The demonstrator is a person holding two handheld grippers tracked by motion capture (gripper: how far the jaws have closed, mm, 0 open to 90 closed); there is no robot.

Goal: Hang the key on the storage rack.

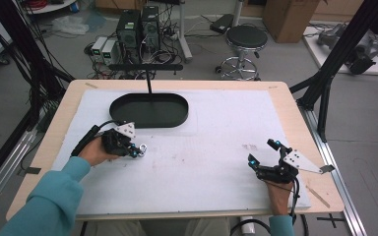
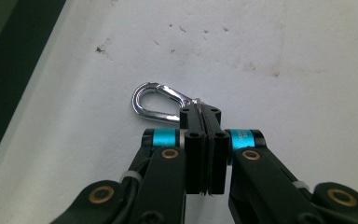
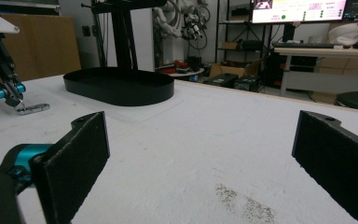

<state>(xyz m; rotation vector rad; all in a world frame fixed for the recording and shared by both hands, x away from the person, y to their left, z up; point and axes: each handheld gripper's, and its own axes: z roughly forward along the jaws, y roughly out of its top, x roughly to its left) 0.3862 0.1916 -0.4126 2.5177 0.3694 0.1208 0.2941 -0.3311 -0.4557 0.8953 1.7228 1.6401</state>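
Down on the white mat, the left tongs are pressed together on the end of a small silver snap hook, pinching its narrow end while the pear-shaped loop sticks out to one side. The snap hook is bright polished metal with a spring gate, and it lies flat on the white mat just in front of the person's left hand. The right tongs stand wide apart with nothing between them, low over the mat at the right side of the table, well apart from the hook. Beyond the left tongs a shallow black oval tray sits on the mat, with a thin black stand rising behind it.
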